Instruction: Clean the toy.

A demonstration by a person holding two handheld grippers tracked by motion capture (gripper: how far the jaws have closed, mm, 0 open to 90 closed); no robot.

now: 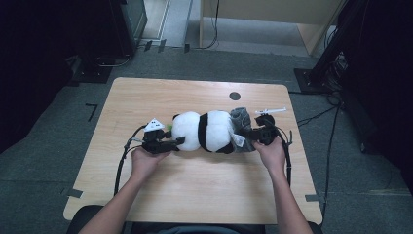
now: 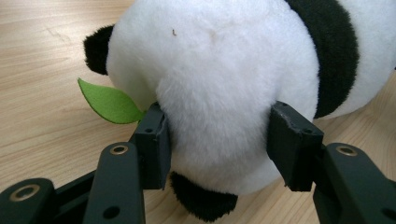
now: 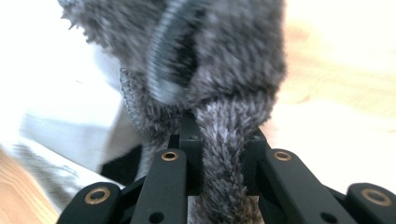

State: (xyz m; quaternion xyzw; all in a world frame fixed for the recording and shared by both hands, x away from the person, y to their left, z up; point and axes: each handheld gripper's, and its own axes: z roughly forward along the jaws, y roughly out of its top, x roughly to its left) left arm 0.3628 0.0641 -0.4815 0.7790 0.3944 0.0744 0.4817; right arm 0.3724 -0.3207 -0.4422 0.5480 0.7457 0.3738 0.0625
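A black-and-white plush panda [image 1: 214,127] lies on its side in the middle of the wooden table [image 1: 195,190], head to the left. A green felt leaf [image 2: 109,102] sticks out beside its head. My left gripper [image 1: 179,141] has its pads pressed into the white fur on both sides of the head [image 2: 210,60]. A grey fuzzy knitted cloth [image 1: 239,119] covers the panda's right end. My right gripper [image 1: 248,132] is shut on a bunched fold of that cloth [image 3: 233,56]. A white label [image 3: 60,130] hangs beside it.
A small dark round hole [image 1: 234,96] sits in the tabletop behind the panda. Cables trail from both grippers toward the near edge. Bare wood lies in front of and behind the toy. Dark equipment and stands ring the table on the floor.
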